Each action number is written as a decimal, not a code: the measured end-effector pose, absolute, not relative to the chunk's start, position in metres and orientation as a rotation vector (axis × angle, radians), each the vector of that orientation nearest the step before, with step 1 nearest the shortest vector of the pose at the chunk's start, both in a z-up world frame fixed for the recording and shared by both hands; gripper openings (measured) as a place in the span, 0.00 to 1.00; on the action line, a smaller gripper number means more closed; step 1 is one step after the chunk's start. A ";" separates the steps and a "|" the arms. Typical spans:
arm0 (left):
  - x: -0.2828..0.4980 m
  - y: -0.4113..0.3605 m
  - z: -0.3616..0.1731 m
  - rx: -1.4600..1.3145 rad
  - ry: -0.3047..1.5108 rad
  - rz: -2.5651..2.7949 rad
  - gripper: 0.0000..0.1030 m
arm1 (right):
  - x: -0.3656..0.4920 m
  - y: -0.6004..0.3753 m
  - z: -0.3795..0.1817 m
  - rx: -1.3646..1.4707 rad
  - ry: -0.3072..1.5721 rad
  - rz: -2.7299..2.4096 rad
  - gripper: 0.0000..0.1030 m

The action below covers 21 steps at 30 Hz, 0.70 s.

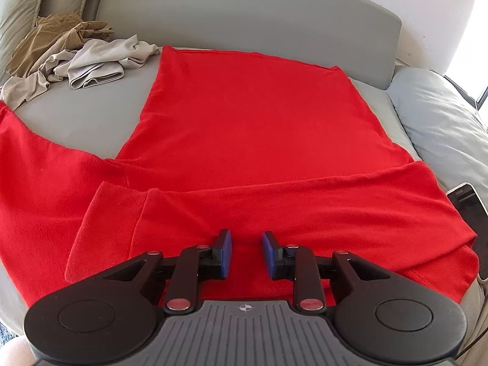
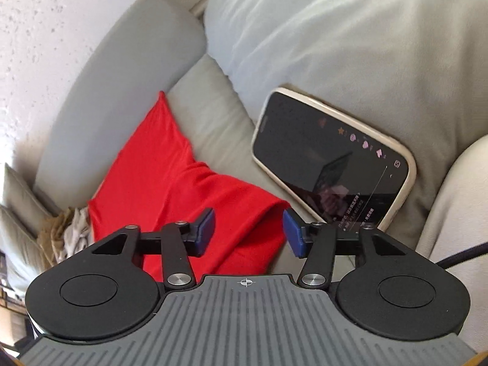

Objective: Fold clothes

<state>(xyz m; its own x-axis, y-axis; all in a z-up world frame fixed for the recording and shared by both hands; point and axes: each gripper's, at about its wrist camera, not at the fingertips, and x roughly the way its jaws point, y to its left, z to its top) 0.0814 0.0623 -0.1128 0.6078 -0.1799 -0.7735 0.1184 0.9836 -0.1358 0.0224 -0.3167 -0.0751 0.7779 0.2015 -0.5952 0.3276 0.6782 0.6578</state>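
In the left wrist view, a red garment [image 1: 250, 128] is seen spread flat over the grey seat cushion [image 1: 82, 116] of a sofa, its far edge lying close to the grey backrest [image 1: 244, 21]. One part of the garment is folded across the near side, forming a band with a visible edge running from left to right, and another red portion trails off toward the left border of the picture. The left gripper [image 1: 247, 251] is held low over the near edge of the garment; its blue-padded fingers [image 1: 226, 248] are set apart, with red fabric visible in the gap, and nothing is clamped between them. A crumpled heap of beige and tan clothes [image 1: 76, 58] is piled at the far left of the seat, well apart from the red garment. A pale pillow [image 1: 439, 116] is placed at the right end of the sofa, and the edge of a phone [image 1: 466, 204] is seen just beside the garment's right side. In the right wrist view, the right-hand corner of the red garment [image 2: 170, 177] is shown lying on the seat cushion, rising to a point against the backrest. The right gripper [image 2: 248, 231] is positioned above this corner with its fingers spread wide and empty. The phone [image 2: 332, 158], in a cream case with its screen lit dimly, is propped against the pale pillow [image 2: 350, 36], near the garment but not touching it. The heap of beige clothes [image 2: 65, 231] is partly visible at the left edge.
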 end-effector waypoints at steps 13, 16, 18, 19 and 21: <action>0.085 0.063 -0.112 -0.082 0.922 -0.181 0.25 | 0.136 -0.313 -0.096 0.717 0.948 0.072 0.65; 0.086 0.064 -0.112 -0.092 0.926 -0.185 0.25 | 0.159 -0.311 -0.112 0.702 0.999 0.079 0.65; 0.086 0.065 -0.112 -0.098 0.927 -0.186 0.25 | 0.169 -0.307 -0.118 0.685 1.028 0.091 0.64; 0.087 0.066 -0.113 -0.101 0.927 -0.187 0.25 | 0.173 -0.305 -0.120 0.677 1.034 0.097 0.51; 0.087 0.067 -0.113 -0.108 0.928 -0.189 0.25 | 0.172 -0.302 -0.115 0.638 0.985 0.126 0.23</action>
